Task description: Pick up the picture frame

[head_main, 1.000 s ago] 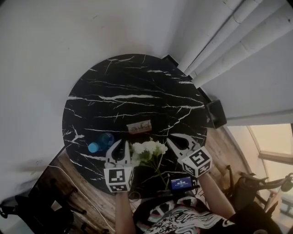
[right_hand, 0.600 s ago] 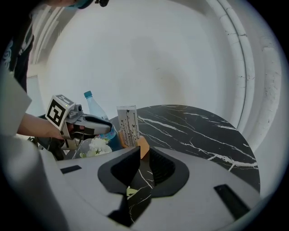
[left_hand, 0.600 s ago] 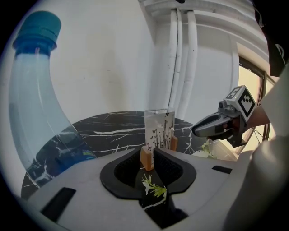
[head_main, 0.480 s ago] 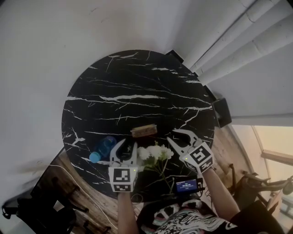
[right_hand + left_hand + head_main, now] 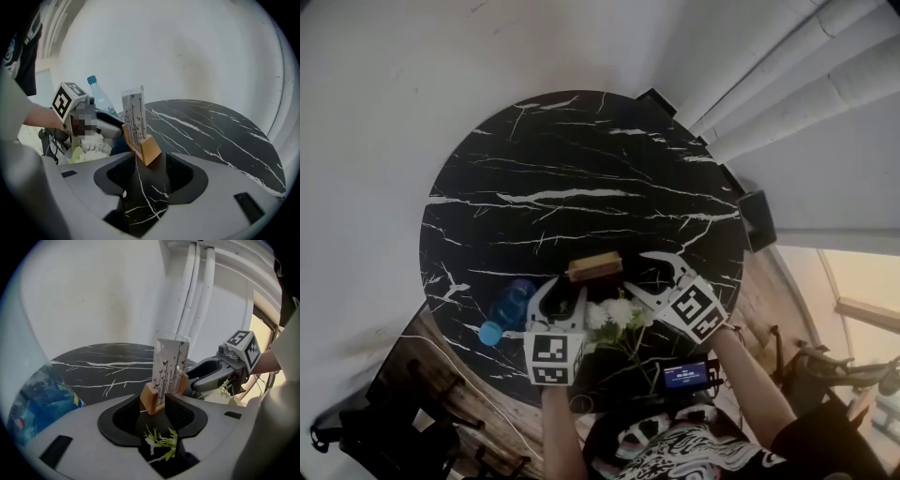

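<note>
The picture frame (image 5: 594, 266), a clear printed panel upright in a wooden base, stands near the front of the round black marble table (image 5: 581, 169). My left gripper (image 5: 560, 292) sits just in front of its left end, and its jaws have just been opening. In the left gripper view the frame's base (image 5: 154, 399) shows right at the tips of the left gripper (image 5: 153, 411), unpressed. My right gripper (image 5: 643, 274) flanks the frame's right end, jaws also just opened. The right gripper (image 5: 151, 173) has the wooden base (image 5: 149, 150) just ahead of its tips.
A blue water bottle (image 5: 504, 309) lies left of my left gripper. White artificial flowers (image 5: 614, 314) lie between the two grippers. A small device with a lit screen (image 5: 684, 375) sits at the table's front edge. White pipes (image 5: 787, 84) and a dark box (image 5: 757, 220) stand at the right.
Both grippers moved forward and down toward the picture frame, one to each end. Both went from shut to open, the left first. Nothing was taken hold of.
</note>
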The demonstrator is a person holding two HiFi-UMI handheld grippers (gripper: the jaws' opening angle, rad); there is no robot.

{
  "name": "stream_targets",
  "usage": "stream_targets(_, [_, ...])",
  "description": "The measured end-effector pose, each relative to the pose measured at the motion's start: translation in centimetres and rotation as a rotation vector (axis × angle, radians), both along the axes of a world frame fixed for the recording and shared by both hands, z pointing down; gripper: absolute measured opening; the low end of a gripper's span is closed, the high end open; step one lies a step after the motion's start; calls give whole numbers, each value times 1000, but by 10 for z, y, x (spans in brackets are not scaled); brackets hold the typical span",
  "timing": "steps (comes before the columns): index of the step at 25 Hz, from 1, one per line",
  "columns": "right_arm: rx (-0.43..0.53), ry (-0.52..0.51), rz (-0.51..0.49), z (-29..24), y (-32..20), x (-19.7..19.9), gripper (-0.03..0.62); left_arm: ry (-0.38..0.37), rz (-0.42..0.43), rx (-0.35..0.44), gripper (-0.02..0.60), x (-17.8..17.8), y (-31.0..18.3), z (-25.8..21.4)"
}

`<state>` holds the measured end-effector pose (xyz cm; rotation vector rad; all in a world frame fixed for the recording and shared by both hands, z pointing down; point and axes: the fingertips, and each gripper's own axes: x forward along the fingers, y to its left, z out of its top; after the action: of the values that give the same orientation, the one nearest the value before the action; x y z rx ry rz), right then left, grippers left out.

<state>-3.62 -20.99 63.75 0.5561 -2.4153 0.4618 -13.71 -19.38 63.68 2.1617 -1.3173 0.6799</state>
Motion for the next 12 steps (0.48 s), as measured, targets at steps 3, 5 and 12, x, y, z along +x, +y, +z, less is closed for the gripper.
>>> stream_targets(3, [-5,6,-16,6,-3,-6,167,-8,13,-17,163,1,-2,4])
stream_targets(5, [-8,12,-26,11,-4,-10,169,-9,17,-28,163,2,-3,8])
stream_targets(12, [2,47,-52,23,-8,-19,176,8,22,-77,166,6,-5,21])
